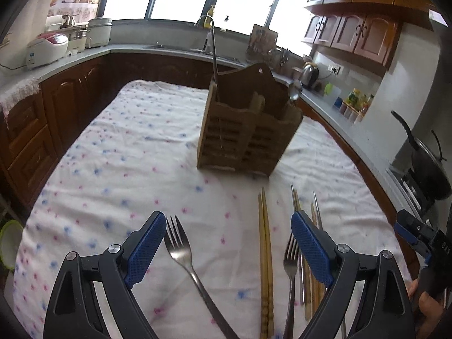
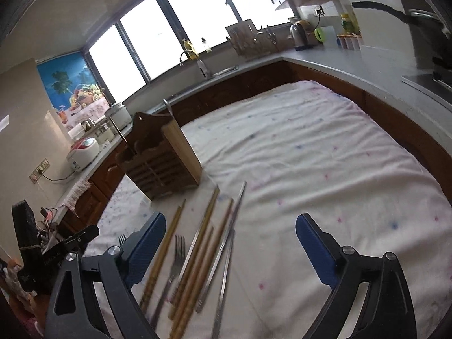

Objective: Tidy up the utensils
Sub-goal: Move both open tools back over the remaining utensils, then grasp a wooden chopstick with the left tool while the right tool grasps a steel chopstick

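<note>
the left gripper (image 1: 228, 243), black-framed with blue textured pads, hangs low over the table with its jaws spread wide and nothing clasped between them. under it a slim stainless steel fork (image 1: 180, 250) lies tines away from the camera just beside the left pad (image 1: 147, 250), and a pair of pale wooden chopsticks (image 1: 265, 260) lies side by side near the middle of the gap. a second steel fork (image 1: 291, 257) lies against the right pad, with more wooden and metal chopsticks (image 1: 316, 220) partly hidden behind it. all rest flat on a white cloth with small blue and pink flowers (image 1: 127, 155). further back stands a brown slatted wooden utensil holder (image 1: 248, 135), upright, with a metal spoon (image 1: 295, 91) and a thin metal handle sticking out of it. the right gripper (image 2: 230, 247) is likewise released and empty, above a blurred row of chopsticks (image 2: 209, 243) and one fork (image 2: 176, 257), the holder (image 2: 161, 158) well apart to its left.
</note>
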Demonstrator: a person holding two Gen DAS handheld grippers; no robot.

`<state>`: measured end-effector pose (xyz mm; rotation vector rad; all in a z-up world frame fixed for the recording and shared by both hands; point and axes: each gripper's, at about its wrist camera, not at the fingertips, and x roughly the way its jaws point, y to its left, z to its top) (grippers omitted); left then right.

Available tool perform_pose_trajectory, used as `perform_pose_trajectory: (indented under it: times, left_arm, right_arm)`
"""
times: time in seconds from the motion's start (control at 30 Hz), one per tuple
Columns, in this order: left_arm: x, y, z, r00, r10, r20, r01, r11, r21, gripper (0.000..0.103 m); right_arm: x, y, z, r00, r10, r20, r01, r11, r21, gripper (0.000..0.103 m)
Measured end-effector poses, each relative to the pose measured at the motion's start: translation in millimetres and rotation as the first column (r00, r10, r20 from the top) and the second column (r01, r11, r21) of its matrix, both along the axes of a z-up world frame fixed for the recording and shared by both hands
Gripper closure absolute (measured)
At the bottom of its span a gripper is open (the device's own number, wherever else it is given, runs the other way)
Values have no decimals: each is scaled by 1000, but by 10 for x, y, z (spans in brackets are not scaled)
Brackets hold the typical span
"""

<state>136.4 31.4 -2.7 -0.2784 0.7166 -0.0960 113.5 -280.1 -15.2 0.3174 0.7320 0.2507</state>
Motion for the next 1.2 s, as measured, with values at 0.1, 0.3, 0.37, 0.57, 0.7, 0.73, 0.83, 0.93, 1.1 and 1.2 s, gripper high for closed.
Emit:
perform_pose_trajectory:
  times: [0.1,0.3,0.37,0.57,0.7,0.73,0.83,0.93,1.1,1.2]
  left_arm:
    - [-9,-66,-41,1000,-7,-15,7,1000,21,13]
    - [72,-173,-75,999,-27,-44,29,999,45,15]
    - [122,-223,-66,998,-40,-51,43,997,66,17]
    - [319,-348,-99,991,-86,-103,96,991,97,37]
    - [491,-441,-150,984,-108,-140,126,985,122,42]
    - [537,-460,-171,982,-114,-151,134,983,125,44]
    - [704,-524,-249,973,-129,-190,157,978,140,50]
    - [870,-593,-339,964,-141,-224,178,971,157,52]
    - [1089,-726,-477,949,-161,-271,215,960,181,59]
    - [1197,-792,-574,940,-168,-298,230,955,186,65]
  right_arm:
    - [-60,22,-56,1000,10,-5,-10,999,-30,8]
    - [-52,88,-138,999,38,-21,-39,998,-49,10]
    - [-20,117,-142,999,45,-24,-46,997,-57,13]
    - [95,137,-166,998,47,-44,-49,997,-64,35]
    - [190,136,-218,996,54,-70,-58,997,-57,49]
    - [211,135,-228,996,55,-74,-59,997,-56,50]
    - [282,134,-264,995,55,-87,-59,997,-49,51]
    - [362,135,-304,993,58,-102,-63,997,-49,51]
    - [489,152,-369,991,62,-122,-68,997,-40,52]
    - [579,193,-436,987,72,-141,-79,996,-47,53]
